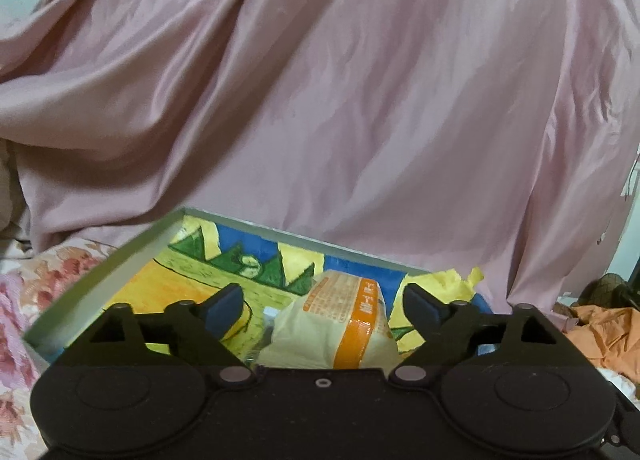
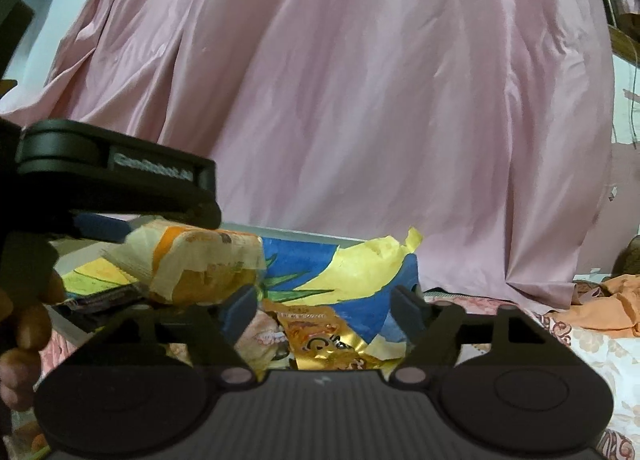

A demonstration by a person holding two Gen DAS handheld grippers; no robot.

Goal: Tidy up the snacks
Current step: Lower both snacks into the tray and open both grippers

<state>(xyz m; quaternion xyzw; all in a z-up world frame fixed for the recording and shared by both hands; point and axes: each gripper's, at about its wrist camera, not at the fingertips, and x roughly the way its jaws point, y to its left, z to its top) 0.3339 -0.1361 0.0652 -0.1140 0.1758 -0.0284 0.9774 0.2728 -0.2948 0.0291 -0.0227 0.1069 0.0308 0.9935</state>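
My left hand-held gripper [image 1: 322,302]: jaws spread, pads clear of the cream-and-orange snack packet [image 1: 340,328] between them, which lies in the painted tray [image 1: 100,276]. My right hand-held gripper [image 2: 324,310]: jaws spread, nothing pinched; a gold-orange snack wrapper [image 2: 324,340] lies below the gap, at the tray's torn yellow paper lining [image 2: 360,264]. Backdrop: pink satin cloth [image 1: 360,80]. Underneath: floral bedsheet [image 2: 600,360]. Off to the right: orange cloth [image 1: 612,340].
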